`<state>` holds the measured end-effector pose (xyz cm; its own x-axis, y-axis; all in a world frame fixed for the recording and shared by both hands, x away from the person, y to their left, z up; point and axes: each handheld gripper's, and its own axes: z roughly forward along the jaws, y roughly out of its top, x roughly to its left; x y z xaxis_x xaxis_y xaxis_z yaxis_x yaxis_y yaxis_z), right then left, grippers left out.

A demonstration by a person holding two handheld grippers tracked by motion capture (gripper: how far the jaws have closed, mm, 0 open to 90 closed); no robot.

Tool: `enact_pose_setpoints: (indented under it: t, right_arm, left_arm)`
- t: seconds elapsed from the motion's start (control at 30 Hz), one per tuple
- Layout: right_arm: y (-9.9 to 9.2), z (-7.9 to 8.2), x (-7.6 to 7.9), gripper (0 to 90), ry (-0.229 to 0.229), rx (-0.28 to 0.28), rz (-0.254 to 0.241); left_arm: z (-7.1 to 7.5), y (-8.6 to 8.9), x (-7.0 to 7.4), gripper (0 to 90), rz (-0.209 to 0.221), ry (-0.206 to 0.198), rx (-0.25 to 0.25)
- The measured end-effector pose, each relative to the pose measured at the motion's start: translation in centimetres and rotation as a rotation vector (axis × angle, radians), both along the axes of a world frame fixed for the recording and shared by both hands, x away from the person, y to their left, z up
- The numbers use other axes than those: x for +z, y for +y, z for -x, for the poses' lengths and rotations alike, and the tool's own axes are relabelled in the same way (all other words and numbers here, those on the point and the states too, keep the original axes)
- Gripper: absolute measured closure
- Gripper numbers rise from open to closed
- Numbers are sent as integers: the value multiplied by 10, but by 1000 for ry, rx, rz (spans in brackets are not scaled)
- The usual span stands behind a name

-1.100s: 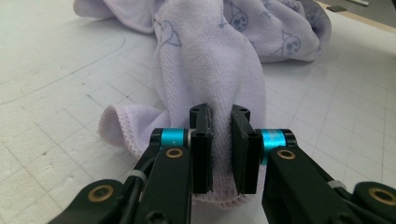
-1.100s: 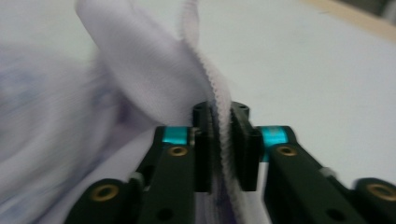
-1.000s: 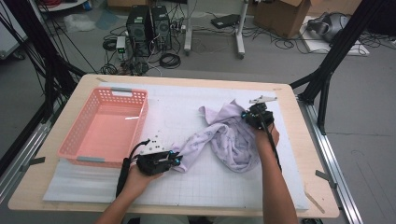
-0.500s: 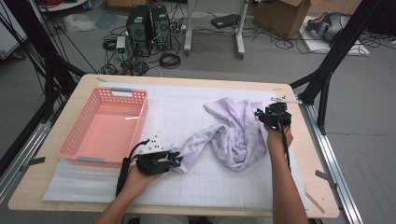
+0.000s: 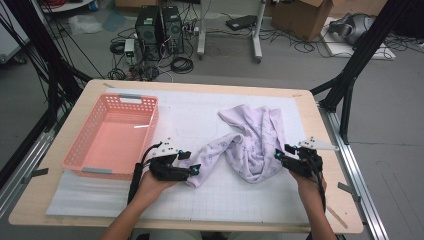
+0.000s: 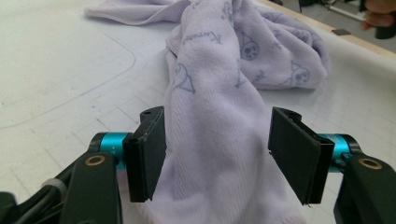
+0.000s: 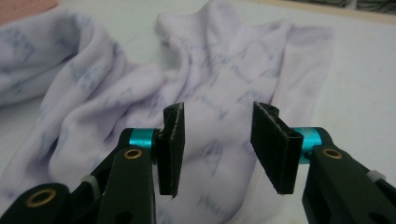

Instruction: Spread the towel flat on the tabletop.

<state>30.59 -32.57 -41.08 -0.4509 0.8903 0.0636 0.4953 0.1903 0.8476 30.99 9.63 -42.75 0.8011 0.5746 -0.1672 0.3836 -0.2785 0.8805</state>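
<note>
Between open fingers (image 6: 289, 154) — lilac towel (image 6: 224, 140).

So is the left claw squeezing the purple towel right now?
Partly touching, not squeezing. In the left gripper view the towel lies between the left claw jaws, which have just been opening: it brushes one pad, with a clear gap at the other.

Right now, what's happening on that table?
A person is working a pale lilac towel on a white mat with two hand-held grippers. The left gripper sits at the towel's near end; its jaws have just been opening, cloth lies between them and one pad stands clear. The right gripper is at the towel's other side, its jaws also just opening, nothing clamped. A pink basket sits empty to the left.
</note>
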Motion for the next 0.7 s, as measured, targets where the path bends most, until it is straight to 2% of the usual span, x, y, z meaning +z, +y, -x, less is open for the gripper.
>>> enact_pose_setpoints:
  t: [0.13, 0.23, 0.37, 0.43, 0.5, 0.53, 0.57, 0.63, 0.67, 0.7]
  right_arm:
    - [3, 13, -12, 468, 45, 60, -6]
    - [14, 21, -11, 390, 38, 122, 4]
    - [32, 25, -14, 347, 60, 226, -1]
    - [44, 27, -16, 349, 81, 292, 14]
    - [55, 26, -20, 394, 99, 331, 76]
    - [58, 25, -22, 453, 104, 323, 114]
    - [58, 24, -24, 524, 107, 306, 131]
    - [52, 21, -22, 718, 112, 287, 123]
    - [48, 19, -20, 804, 109, 278, 135]
    - [44, 17, -18, 826, 107, 270, 133]
  left_arm:
    - [-11, -11, 2, 355, -40, -1, 6]
    - [-18, -19, 3, 354, -66, -1, 11]
    - [-26, -29, 1, 320, -105, -3, 30]
    - [-29, -32, 0, 330, -114, -5, 31]
    - [-32, -33, -3, 356, -122, 5, 36]
    - [-33, -34, -4, 376, -129, 11, 35]
    - [-33, -33, -5, 414, -137, 17, 23]
    - [-33, -33, -5, 537, -160, 13, 15]
    - [-32, -32, -5, 647, -161, 6, 5]
    - [-32, -31, -4, 716, -153, 0, 1]
